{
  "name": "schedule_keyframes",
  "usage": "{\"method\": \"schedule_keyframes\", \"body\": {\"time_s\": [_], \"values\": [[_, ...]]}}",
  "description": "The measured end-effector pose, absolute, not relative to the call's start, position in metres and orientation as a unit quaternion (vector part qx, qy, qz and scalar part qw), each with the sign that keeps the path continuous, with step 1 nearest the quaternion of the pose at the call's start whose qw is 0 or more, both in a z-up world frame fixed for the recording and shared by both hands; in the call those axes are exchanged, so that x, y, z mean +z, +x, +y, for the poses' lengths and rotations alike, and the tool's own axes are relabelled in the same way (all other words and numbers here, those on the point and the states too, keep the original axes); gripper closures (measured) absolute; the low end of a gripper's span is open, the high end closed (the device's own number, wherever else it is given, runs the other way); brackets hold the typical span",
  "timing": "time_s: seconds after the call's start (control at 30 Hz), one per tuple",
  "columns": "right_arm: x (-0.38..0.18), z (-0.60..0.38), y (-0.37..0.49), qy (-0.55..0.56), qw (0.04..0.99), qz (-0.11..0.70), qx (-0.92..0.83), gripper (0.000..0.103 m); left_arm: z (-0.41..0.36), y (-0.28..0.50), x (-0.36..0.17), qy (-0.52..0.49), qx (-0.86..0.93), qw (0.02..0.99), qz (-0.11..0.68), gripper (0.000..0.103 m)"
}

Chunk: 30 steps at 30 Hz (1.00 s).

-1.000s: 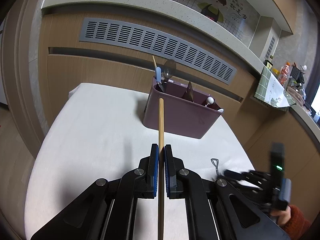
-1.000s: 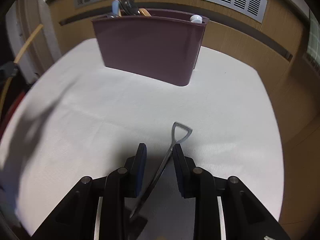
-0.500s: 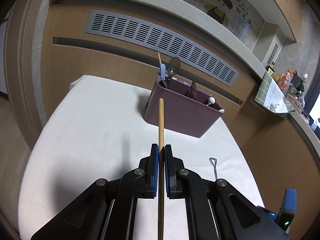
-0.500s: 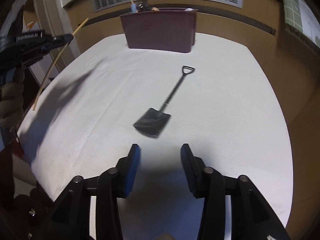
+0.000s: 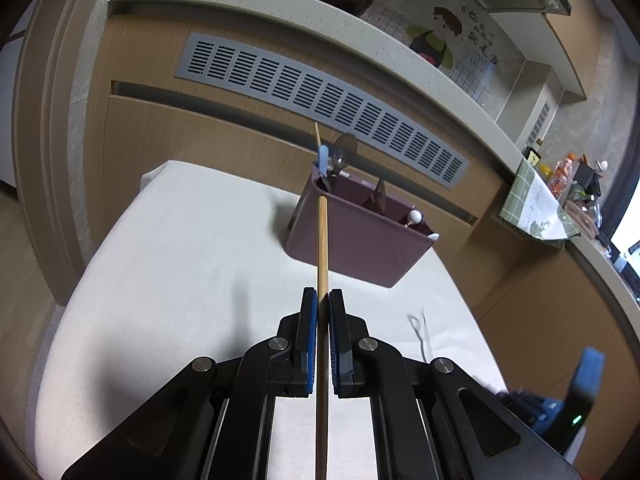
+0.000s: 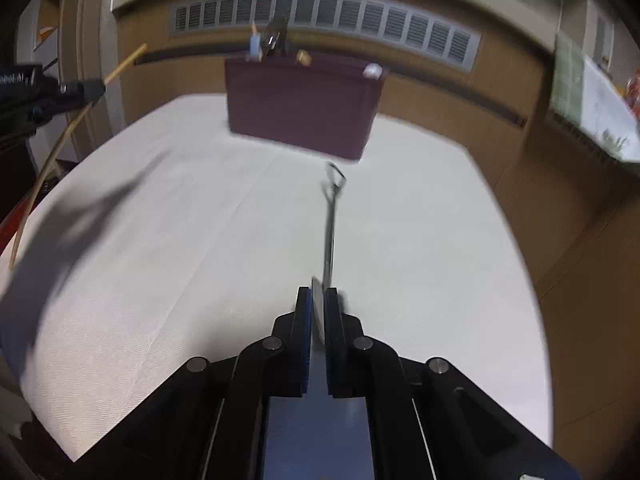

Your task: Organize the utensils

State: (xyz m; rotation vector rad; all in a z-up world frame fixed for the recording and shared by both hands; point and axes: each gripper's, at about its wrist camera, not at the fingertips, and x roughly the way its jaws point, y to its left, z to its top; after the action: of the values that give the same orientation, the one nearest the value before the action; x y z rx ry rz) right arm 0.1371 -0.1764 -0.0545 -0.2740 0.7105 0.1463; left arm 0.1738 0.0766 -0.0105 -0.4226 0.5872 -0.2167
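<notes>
Bamboo runs straight up the middle of your left wrist view: the chopstick point(image 5: 322, 240) is pinched between the blue pads of your left gripper point(image 5: 322, 308), whose jaws are closed tight on it, its tip overlapping the near rim of the maroon utensil caddy point(image 5: 356, 240) just above centre frame. The caddy stands on the white cloth-covered table point(image 5: 180, 260), with a clear spoon point(image 5: 345, 150) and a blue-handled piece point(image 5: 322, 156) poking out of its left compartment and a white-tipped utensil point(image 5: 415, 216) at its right end.

In your right wrist view, your right gripper point(image 6: 318, 312) has its jaws clamped on the blade end of the small metal shovel-shaped spoon point(image 6: 330, 220); its thin shaft points up the frame to a loop handle just below the caddy point(image 6: 304, 108), in the upper middle. The view is blurred, so finer detail of the grip is unclear. Your left gripper point(image 6: 90, 90) shows at the left edge there, with the chopstick point(image 6: 52, 160) curving down from it.
</notes>
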Motion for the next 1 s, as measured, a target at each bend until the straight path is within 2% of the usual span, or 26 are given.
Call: {"method": "schedule_keyframes", "body": {"time_s": [0.17, 0.3, 0.37, 0.4, 0.47, 0.57, 0.63, 0.7, 0.77, 0.8, 0.83, 0.93, 1.0], "values": [[-0.021, -0.201, 0.149, -0.11, 0.943, 0.308, 0.067, 0.101, 0.072, 0.172, -0.008, -0.21, -0.115, 0.929, 0.281, 0.097], [-0.016, -0.214, 0.158, -0.086, 0.934, 0.335, 0.092, 0.099, 0.069, 0.174, -0.009, -0.206, -0.118, 0.927, 0.289, 0.097], [-0.026, -0.219, 0.159, -0.05, 0.921, 0.366, 0.122, 0.09, 0.068, 0.175, -0.011, -0.207, -0.12, 0.926, 0.293, 0.097], [-0.037, -0.222, 0.158, -0.025, 0.908, 0.391, 0.15, 0.089, 0.067, 0.175, -0.012, -0.206, -0.12, 0.925, 0.295, 0.097], [-0.055, -0.221, 0.154, -0.014, 0.891, 0.42, 0.17, 0.075, 0.065, 0.175, -0.015, -0.205, -0.121, 0.923, 0.302, 0.097], [-0.079, -0.212, 0.143, -0.056, 0.881, 0.447, 0.148, 0.073, 0.065, 0.177, -0.022, -0.209, -0.119, 0.919, 0.312, 0.097], [-0.084, -0.203, 0.137, -0.077, 0.885, 0.44, 0.132, 0.068, 0.066, 0.178, -0.025, -0.216, -0.115, 0.918, 0.313, 0.097], [-0.085, -0.195, 0.139, -0.066, 0.884, 0.449, 0.113, 0.059, 0.068, 0.177, -0.026, -0.225, -0.114, 0.917, 0.309, 0.097], [-0.087, -0.191, 0.14, -0.047, 0.885, 0.45, 0.108, 0.04, 0.07, 0.174, -0.025, -0.233, -0.112, 0.919, 0.298, 0.097], [-0.089, -0.183, 0.14, -0.054, 0.884, 0.452, 0.105, 0.035, 0.072, 0.172, -0.025, -0.236, -0.111, 0.92, 0.291, 0.097], [-0.089, -0.18, 0.141, -0.066, 0.885, 0.45, 0.098, 0.035, 0.073, 0.169, -0.023, -0.24, -0.11, 0.923, 0.28, 0.097], [-0.091, -0.168, 0.149, -0.07, 0.9, 0.422, 0.088, 0.051, 0.074, 0.161, -0.019, -0.248, -0.111, 0.929, 0.252, 0.097], [-0.091, -0.166, 0.16, -0.057, 0.906, 0.414, 0.067, 0.057, 0.072, 0.159, -0.016, -0.24, -0.111, 0.932, 0.248, 0.097]]}}
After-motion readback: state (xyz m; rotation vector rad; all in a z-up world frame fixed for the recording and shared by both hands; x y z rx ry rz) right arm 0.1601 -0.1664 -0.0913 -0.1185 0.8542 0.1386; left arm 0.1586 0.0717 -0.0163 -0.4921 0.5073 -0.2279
